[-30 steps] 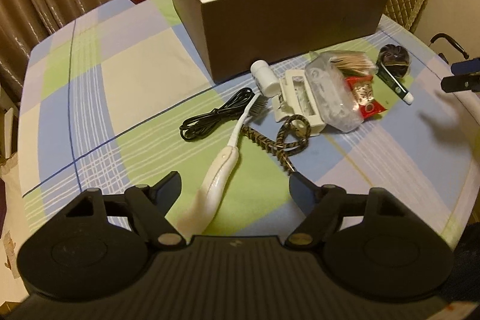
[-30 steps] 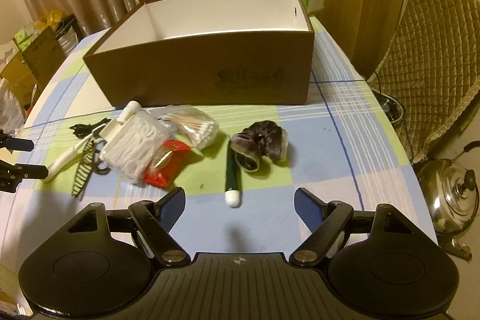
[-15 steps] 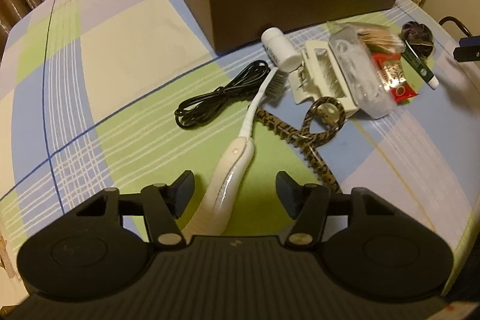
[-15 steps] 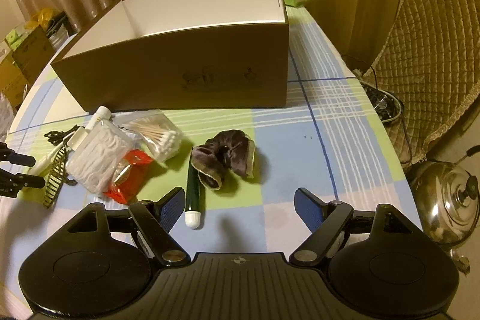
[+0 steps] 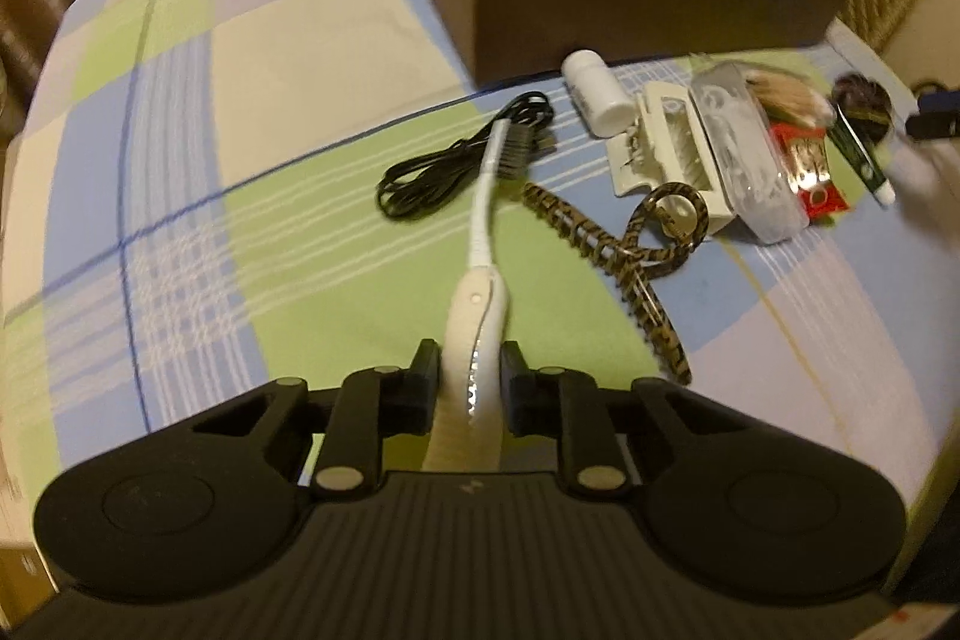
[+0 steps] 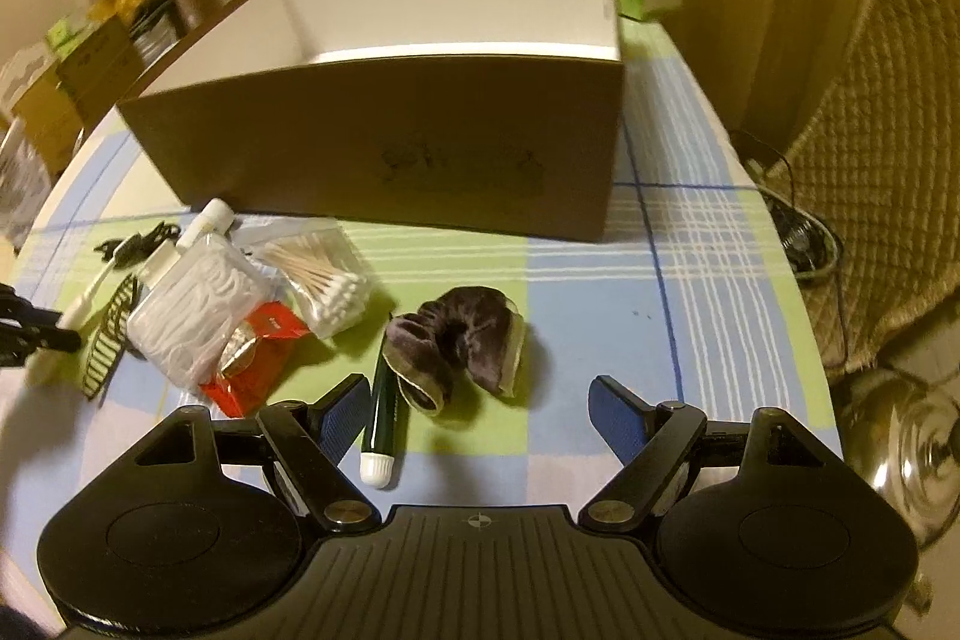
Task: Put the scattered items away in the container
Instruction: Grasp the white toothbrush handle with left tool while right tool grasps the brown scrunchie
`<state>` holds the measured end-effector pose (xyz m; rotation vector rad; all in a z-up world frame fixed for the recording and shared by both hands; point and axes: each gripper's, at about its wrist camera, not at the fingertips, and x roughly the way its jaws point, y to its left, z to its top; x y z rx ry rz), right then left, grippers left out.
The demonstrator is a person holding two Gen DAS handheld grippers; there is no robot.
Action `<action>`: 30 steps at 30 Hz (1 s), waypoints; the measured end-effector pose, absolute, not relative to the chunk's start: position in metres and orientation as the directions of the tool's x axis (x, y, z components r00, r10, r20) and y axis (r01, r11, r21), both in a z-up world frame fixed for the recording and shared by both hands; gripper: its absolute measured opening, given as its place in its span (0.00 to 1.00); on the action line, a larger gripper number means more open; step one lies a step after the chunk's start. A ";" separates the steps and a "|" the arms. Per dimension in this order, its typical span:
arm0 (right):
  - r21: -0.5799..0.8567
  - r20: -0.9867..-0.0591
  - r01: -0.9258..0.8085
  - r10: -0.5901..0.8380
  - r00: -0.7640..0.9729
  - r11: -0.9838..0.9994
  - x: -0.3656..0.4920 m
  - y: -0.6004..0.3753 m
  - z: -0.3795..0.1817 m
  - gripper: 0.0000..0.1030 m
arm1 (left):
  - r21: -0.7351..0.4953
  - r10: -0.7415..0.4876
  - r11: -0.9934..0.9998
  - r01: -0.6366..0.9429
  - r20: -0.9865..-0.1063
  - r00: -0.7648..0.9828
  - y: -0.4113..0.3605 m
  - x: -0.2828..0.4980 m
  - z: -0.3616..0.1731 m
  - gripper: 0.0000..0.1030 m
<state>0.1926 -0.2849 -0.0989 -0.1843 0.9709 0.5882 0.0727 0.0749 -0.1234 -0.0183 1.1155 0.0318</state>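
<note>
Both left tongs (image 5: 465,379) jaws closing on toothbrush (image 5: 477,304) handle.

Loads of open counter (image 5: 180,112) left of the brown box (image 6: 384,130), easy way in. Right of the toothbrush (image 5: 480,244) it's cramped: cable (image 5: 444,166), hair claw (image 5: 606,244), floss case (image 5: 744,160) bunched up against the box.
</note>
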 end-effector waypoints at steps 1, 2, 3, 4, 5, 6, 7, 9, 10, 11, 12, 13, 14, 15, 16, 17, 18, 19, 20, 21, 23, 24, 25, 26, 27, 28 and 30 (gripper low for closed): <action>0.110 -0.819 -0.556 0.392 0.419 0.824 0.194 -0.283 -0.099 0.76 | 0.004 0.028 0.998 -0.055 -0.899 0.437 0.074 0.070 -0.122 0.17; 0.114 -0.819 -0.561 0.397 0.415 0.820 0.196 -0.282 -0.100 0.76 | 0.008 0.039 0.997 -0.075 -0.902 0.431 0.072 0.067 -0.121 0.17; 0.116 -0.818 -0.565 0.401 0.413 0.817 0.198 -0.280 -0.100 0.76 | 0.013 0.053 0.995 -0.095 -0.904 0.425 0.070 0.064 -0.120 0.17; 0.116 -0.817 -0.569 0.404 0.411 0.814 0.199 -0.278 -0.101 0.76 | 0.023 0.086 0.988 -0.155 -0.906 0.414 0.068 0.062 -0.120 0.17; 0.115 -0.817 -0.575 0.406 0.409 0.810 0.201 -0.276 -0.102 0.76 | 0.026 0.103 0.981 -0.191 -0.907 0.407 0.067 0.059 -0.120 0.17; 0.114 -0.818 -0.582 0.408 0.406 0.805 0.203 -0.274 -0.103 0.76 | 0.024 0.113 0.975 -0.221 -0.909 0.401 0.066 0.058 -0.120 0.17; 0.109 -0.820 -0.590 0.408 0.402 0.800 0.204 -0.272 -0.104 0.76 | 0.022 0.121 0.969 -0.245 -0.910 0.397 0.064 0.057 -0.119 0.17; 0.092 -0.825 -0.607 0.402 0.398 0.789 0.207 -0.267 -0.108 0.76 | 0.024 0.138 0.959 -0.284 -0.912 0.386 0.060 0.058 -0.120 0.17; 0.083 -0.827 -0.616 0.399 0.396 0.784 0.209 -0.265 -0.110 0.74 | 0.029 0.168 0.937 -0.349 -0.912 0.375 0.058 0.060 -0.121 0.17; 0.077 -0.831 -0.622 0.394 0.392 0.779 0.211 -0.263 -0.113 0.71 | 0.029 0.174 0.928 -0.371 -0.914 0.366 0.056 0.061 -0.122 0.17; 0.073 -0.835 -0.626 0.390 0.387 0.777 0.214 -0.263 -0.115 0.68 | 0.028 0.176 0.925 -0.379 -0.916 0.362 0.054 0.063 -0.123 0.17; 0.075 -0.839 -0.626 0.389 0.381 0.776 0.218 -0.263 -0.119 0.61 | 0.027 0.176 0.923 -0.383 -0.916 0.360 0.053 0.064 -0.124 0.17; 0.080 -0.843 -0.623 0.386 0.375 0.778 0.222 -0.264 -0.121 0.58 | 0.029 0.178 0.922 -0.387 -0.917 0.356 0.051 0.064 -0.126 0.17; 0.083 -0.846 -0.617 0.382 0.371 0.783 0.225 -0.265 -0.124 0.58 | 0.033 0.183 0.919 -0.393 -0.918 0.352 0.051 0.064 -0.127 0.17; 0.085 -0.848 -0.615 0.381 0.368 0.784 0.228 -0.267 -0.126 0.56 | 0.035 0.186 0.917 -0.398 -0.918 0.349 0.051 0.064 -0.128 0.17; 0.088 -0.848 -0.620 0.384 0.364 0.780 0.230 -0.267 -0.126 0.55 | 0.034 0.185 0.917 -0.397 -0.919 0.348 0.051 0.065 -0.129 0.17; 0.088 -0.848 -0.628 0.389 0.361 0.773 0.231 -0.267 -0.127 0.55 | 0.034 0.185 0.917 -0.397 -0.918 0.350 0.050 0.066 -0.129 0.17; 0.084 -0.847 -0.639 0.392 0.358 0.765 0.232 -0.266 -0.127 0.55 | 0.031 0.182 0.919 -0.393 -0.918 0.352 0.050 0.066 -0.129 0.17; 0.081 -0.848 -0.651 0.395 0.352 0.755 0.232 -0.265 -0.127 0.55 | 0.029 0.177 0.922 -0.386 -0.918 0.354 0.049 0.067 -0.129 0.17; 0.077 -0.850 -0.661 0.396 0.347 0.747 0.232 -0.264 -0.128 0.56 | 0.032 0.178 0.923 -0.382 -0.918 0.354 0.049 0.068 -0.130 0.18; 0.077 -0.853 -0.675 0.399 0.336 0.734 0.234 -0.261 -0.131 0.56 | 0.047 0.189 0.927 -0.373 -0.916 0.353 0.047 0.071 -0.130 0.27; 0.080 -0.855 -0.681 0.402 0.329 0.728 0.235 -0.259 -0.132 0.56 | 0.057 0.197 0.927 -0.369 -0.914 0.354 0.047 0.072 -0.130 0.28; 0.081 -0.857 -0.688 0.403 0.321 0.721 0.236 -0.258 -0.134 0.56 | 0.058 0.201 0.926 -0.374 -0.913 0.356 0.047 0.073 -0.131 0.28; 0.079 -0.859 -0.696 0.403 0.315 0.714 0.237 -0.256 -0.134 0.55 | 0.053 0.198 0.925 -0.375 -0.912 0.359 0.048 0.075 -0.131 0.28; 0.074 -0.861 -0.702 0.401 0.313 0.709 0.236 -0.254 -0.135 0.55 | 0.046 0.193 0.925 -0.377 -0.912 0.363 0.049 0.076 -0.132 0.28; 0.071 -0.863 -0.707 0.399 0.310 0.703 0.236 -0.253 -0.135 0.52 | 0.039 0.189 0.925 -0.378 -0.911 0.366 0.049 0.077 -0.132 0.25; 0.101 -0.866 -0.714 0.414 0.280 0.693 0.235 -0.251 -0.134 0.36 | 0.035 0.181 0.930 -0.365 -0.910 0.373 0.046 0.077 -0.132 0.16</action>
